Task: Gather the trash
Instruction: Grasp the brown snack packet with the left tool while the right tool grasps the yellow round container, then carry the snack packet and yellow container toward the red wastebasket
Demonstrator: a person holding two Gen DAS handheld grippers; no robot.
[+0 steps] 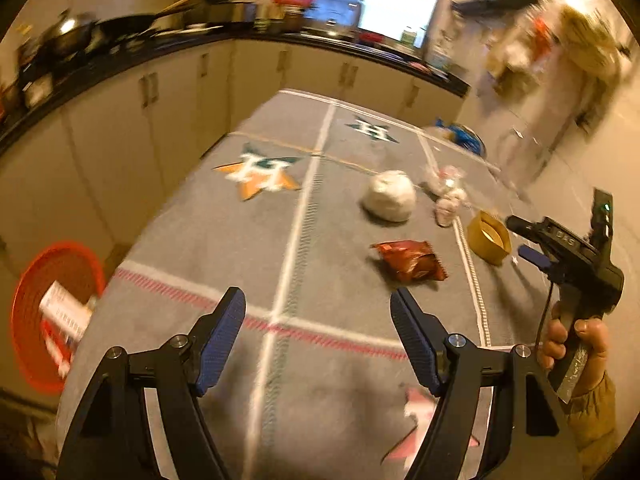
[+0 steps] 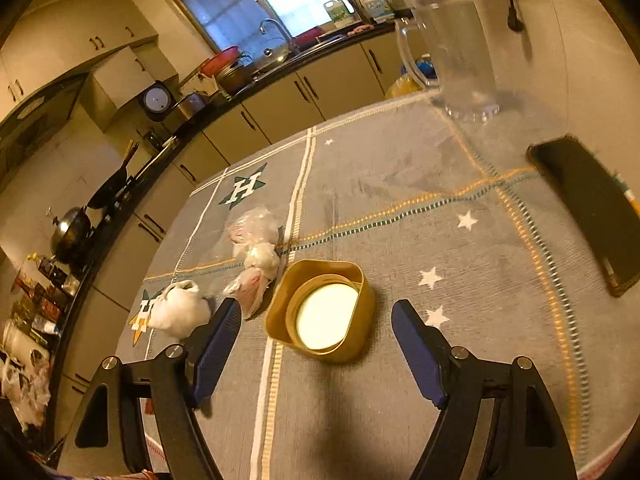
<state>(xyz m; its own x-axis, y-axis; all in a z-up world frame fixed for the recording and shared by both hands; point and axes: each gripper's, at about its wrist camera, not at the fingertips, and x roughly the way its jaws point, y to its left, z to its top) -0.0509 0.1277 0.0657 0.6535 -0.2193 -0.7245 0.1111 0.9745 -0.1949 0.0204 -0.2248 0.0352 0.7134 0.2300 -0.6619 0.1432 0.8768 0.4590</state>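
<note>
A red snack bag [image 1: 410,260] lies on the grey cloth [image 1: 224,248] that covers the counter, just ahead of the left hand-held gripper [image 1: 318,340]. Its jaws stand wide apart with nothing between them. A white crumpled bag [image 1: 390,196] and some clear plastic bags [image 2: 254,256] lie farther back. A gold tub [image 2: 322,310] sits in front of the right hand-held gripper [image 2: 316,346], which also gapes wide and holds nothing. A red basket [image 1: 52,316] sits low beside the counter.
</note>
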